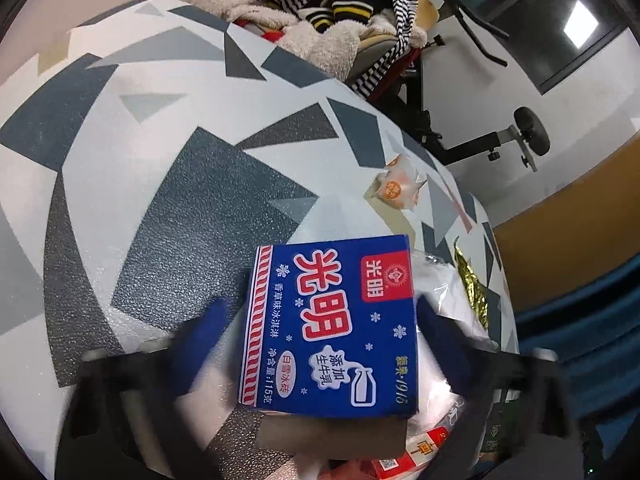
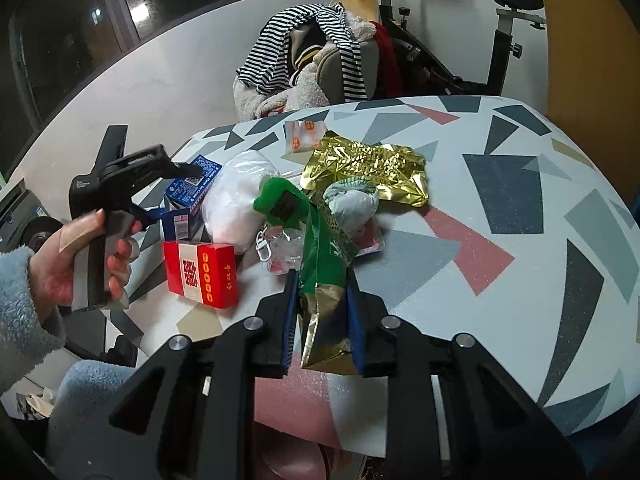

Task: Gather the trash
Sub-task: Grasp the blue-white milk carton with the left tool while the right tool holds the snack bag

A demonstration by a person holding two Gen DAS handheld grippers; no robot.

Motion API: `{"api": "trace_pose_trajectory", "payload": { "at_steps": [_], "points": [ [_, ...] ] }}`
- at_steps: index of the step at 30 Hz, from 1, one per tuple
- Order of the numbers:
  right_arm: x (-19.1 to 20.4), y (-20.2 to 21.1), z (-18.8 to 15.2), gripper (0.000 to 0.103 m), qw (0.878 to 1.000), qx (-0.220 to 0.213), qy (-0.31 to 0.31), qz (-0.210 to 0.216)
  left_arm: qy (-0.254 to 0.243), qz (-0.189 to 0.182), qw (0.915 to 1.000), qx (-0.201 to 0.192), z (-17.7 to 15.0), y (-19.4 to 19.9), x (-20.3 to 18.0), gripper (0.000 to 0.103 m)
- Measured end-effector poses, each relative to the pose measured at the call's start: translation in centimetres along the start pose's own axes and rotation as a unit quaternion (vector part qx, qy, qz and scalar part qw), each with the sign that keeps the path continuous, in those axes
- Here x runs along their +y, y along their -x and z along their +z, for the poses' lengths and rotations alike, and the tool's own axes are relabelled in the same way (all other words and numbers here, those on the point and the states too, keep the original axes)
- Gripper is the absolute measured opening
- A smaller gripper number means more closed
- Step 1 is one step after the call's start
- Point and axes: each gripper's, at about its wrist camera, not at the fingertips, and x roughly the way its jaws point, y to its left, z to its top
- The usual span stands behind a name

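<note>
Trash pile [image 2: 304, 208] sits mid-table [image 2: 520, 280]. Right gripper [image 2: 322, 320] pinches green-gold wrapper [image 2: 324, 280], its length running toward the pile. Left gripper [image 1: 320, 344] clamps blue carton [image 1: 332, 328] at the pile's left edge.

Left fingers [image 1: 200, 344] motion-blurred; blue carton [image 1: 332, 328] hides white bag [image 1: 444, 292] partly.

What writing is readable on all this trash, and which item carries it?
Blue ice cream box, between the left gripper's fingers:
"光明"
"香草味冰淇淋"
"净含量:115克"
"白雪冰砖"
"添加生牛乳"
"1915"
Red box: gold characters, too blurred.
Green-gold wrapper in the right gripper: print unreadable.
</note>
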Motion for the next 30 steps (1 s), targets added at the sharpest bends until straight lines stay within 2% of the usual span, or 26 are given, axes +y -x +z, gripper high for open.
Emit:
{"api": "trace_pose_trajectory", "payload": {
  "at_steps": [8,12,16,21,28,30],
  "points": [
    [0.7,0.7,-0.5,0.025,1.0,-0.001,0.003,0.003,-0.08,0.031,0.9957,-0.034,-1.6,4.0,-2.4,0.074],
    [1.5,1.6,-1.1,0.025,1.0,-0.004,0.011,0.008,-0.136,0.049,0.9881,-0.051,-4.1,7.6,-3.7,0.074],
    [2.3,2.4,-2.1,0.025,1.0,-0.004,0.015,0.017,-0.213,0.057,0.9738,-0.055,-9.1,11.4,-5.0,0.074],
    [3.6,3.2,-4.1,0.025,0.999,0.002,0.028,0.028,-0.257,0.042,0.9648,-0.038,-16.1,14.0,-4.8,0.074],
    [5.8,3.6,-7.4,0.025,0.997,0.017,0.059,0.049,-0.294,0.024,0.9555,0.0,-23.9,13.8,-3.7,0.074],
    [6.3,3.8,-8.5,0.025,0.996,0.019,0.063,0.061,-0.318,0.026,0.9477,0.009,-25.9,13.3,-3.5,0.074]
  ]
}}
